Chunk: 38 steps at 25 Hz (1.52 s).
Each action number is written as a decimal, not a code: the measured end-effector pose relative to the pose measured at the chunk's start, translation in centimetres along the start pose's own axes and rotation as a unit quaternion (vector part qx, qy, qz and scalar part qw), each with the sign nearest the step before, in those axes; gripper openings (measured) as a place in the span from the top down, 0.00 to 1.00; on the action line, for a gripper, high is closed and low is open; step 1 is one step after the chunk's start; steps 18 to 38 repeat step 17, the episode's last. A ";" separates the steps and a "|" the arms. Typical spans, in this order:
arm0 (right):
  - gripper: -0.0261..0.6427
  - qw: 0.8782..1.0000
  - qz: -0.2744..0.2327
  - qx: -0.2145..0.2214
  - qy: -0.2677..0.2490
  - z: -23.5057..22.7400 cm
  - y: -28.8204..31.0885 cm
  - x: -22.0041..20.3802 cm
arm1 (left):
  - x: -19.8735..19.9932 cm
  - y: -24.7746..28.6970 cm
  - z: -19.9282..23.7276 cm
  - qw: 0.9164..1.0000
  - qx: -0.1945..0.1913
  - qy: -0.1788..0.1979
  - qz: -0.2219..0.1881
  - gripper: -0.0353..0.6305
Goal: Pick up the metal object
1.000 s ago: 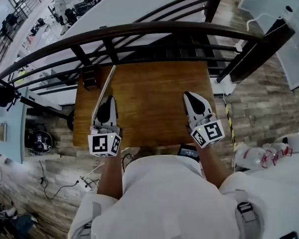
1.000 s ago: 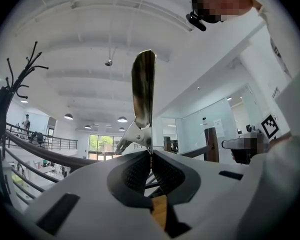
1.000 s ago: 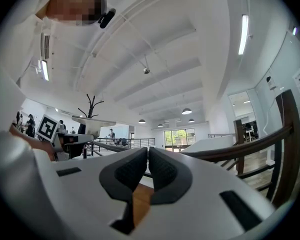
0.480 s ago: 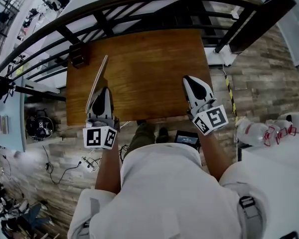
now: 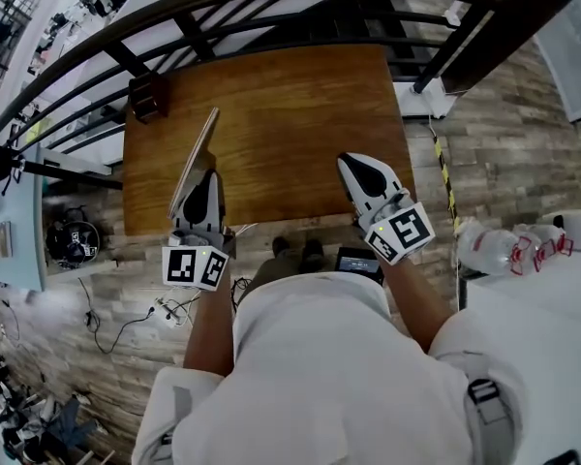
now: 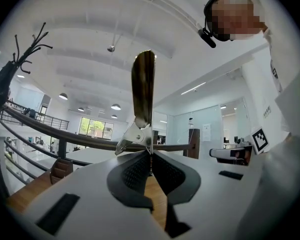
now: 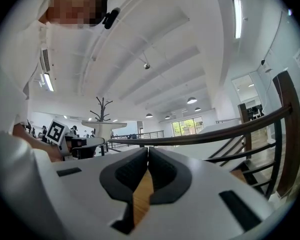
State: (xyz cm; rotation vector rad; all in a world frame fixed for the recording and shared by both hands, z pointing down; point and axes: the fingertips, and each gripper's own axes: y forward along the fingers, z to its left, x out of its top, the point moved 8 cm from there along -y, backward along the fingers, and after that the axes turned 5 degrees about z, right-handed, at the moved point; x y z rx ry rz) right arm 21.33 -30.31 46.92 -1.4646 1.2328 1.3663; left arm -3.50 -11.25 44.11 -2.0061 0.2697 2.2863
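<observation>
Here, one metal object (image 5: 198, 158) is counted: a long flat strip, gripped at its near end by the tightly closed left claw (image 5: 202, 180) and held above the left side of the single wooden desk (image 5: 300, 95). Two claws are held level, side by side. The right claw (image 5: 354, 166) is closed on nothing.

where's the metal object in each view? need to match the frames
Head view: the metal object is a long strip left of centre, slanting up over the table from the left tool.
Left gripper view: dead centre, standing up out of the jaws, which are shut on its base.
Right gripper view: cannot be made out.
Shared landmark: the wooden table.
</observation>
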 end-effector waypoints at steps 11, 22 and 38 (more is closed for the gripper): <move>0.92 1.000 -0.002 0.019 0.009 1.0 1.1 -0.4 | -0.7 -1.7 0.3 1.000 -0.004 -0.016 0.014 0.91; 0.92 1.000 -0.001 0.013 0.016 0.5 0.4 -0.9 | -1.5 -1.6 -0.4 0.999 -0.013 -0.033 0.022 0.91; 0.92 1.000 -0.001 0.013 0.016 0.5 0.4 -0.9 | -1.5 -1.6 -0.4 0.999 -0.013 -0.033 0.022 0.91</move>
